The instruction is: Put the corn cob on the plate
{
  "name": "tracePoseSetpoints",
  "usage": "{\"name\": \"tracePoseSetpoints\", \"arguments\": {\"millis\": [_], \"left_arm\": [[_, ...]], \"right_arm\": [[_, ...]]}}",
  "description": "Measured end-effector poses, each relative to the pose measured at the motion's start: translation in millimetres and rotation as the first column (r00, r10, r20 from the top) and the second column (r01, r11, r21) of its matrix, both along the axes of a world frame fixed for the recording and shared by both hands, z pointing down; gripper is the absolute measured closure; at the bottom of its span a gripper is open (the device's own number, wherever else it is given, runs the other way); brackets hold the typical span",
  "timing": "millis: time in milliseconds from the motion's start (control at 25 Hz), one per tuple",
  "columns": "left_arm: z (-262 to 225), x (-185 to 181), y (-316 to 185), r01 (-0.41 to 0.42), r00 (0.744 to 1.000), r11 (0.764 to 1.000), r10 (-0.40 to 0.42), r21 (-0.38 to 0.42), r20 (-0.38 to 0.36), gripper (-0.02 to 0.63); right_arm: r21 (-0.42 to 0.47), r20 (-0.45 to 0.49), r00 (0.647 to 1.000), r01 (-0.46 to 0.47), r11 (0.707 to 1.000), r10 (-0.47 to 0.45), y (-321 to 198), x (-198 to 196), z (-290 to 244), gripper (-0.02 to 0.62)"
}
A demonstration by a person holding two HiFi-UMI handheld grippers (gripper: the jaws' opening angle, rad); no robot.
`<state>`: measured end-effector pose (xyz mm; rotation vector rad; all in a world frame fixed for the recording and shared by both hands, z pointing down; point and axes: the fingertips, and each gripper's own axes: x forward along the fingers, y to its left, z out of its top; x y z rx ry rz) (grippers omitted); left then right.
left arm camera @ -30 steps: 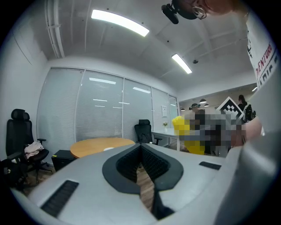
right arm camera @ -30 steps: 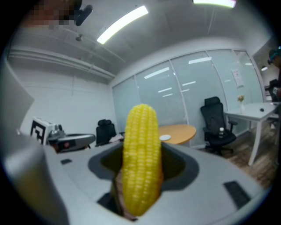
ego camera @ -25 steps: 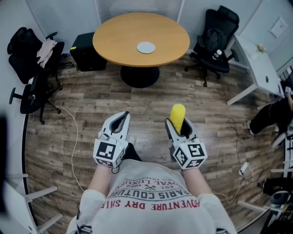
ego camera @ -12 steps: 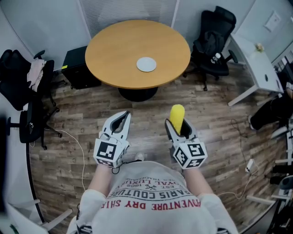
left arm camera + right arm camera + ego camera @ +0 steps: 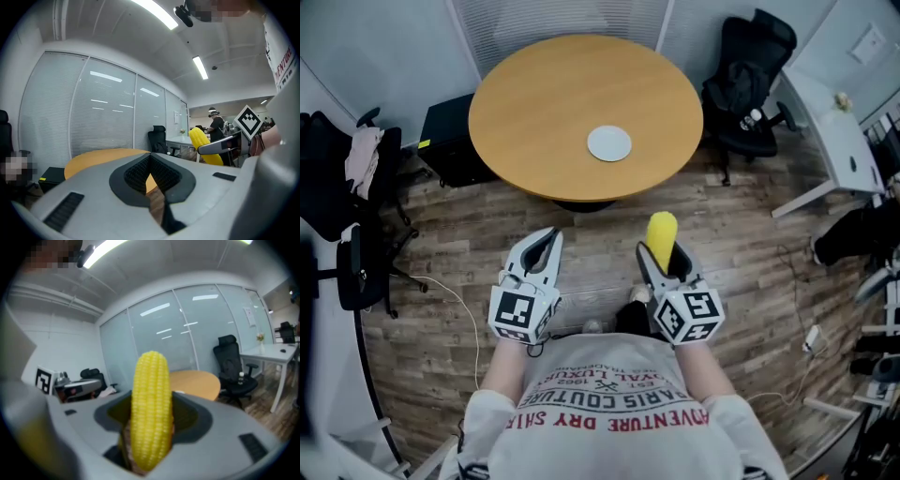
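Grey shirt (image 5: pixel 614 441): "PARIS COUTURE" is read | right tool (image 5: pixel 664 255): clamped on yellow corn cob (image 5: pixel 662 236), held upright | left tool (image 5: pixel 550 236): closed, empty

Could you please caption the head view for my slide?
Right gripper holds corn cob; plate sits on round table ahead.

My left gripper (image 5: pixel 547 242) has its jaws pressed together. My right gripper (image 5: pixel 664 259) squeezes the corn cob (image 5: pixel 662 232) standing up.
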<state>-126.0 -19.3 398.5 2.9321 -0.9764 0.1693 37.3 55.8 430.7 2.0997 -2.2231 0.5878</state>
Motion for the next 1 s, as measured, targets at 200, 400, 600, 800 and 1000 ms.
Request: {"name": "tracePoseSetpoints", "arguments": {"millis": [200, 400, 600, 800, 1000], "left_arm": [[15, 13, -31, 0.038, 0.999, 0.999, -0.038, -0.022, 0.006, 0.574], [19, 34, -72, 0.099, 0.995, 0.995, -0.099, -0.015, 0.019, 0.574], [6, 68, -126, 0.152, 0.988, 0.988, -0.152, 0.009, 0.018, 0.574], [1, 107, -176, 0.202, 0.979, 0.979, -0.203, 0.034, 0.026, 0.574], [8, 135, -215, 0.262, 0.964, 0.965, -0.263, 0.025, 0.029, 0.574]], "right_arm": [[-0.017, -0.001, 0.999, 0.048, 0.999, -0.048, -39, 12, 13, 0.330], [-0.005, 0.003, 0.993, 0.122, 0.993, -0.122, -91, 36, 16, 0.330], [0.005, 0.003, 0.982, 0.190, 0.982, -0.190, -157, 68, 11, 0.330], [0.014, -0.015, 0.960, 0.280, 0.960, -0.279, -222, 99, 6, 0.330], [0.020, -0.074, 0.925, 0.374, 0.927, -0.372, -270, 117, 6, 0.330]]}}
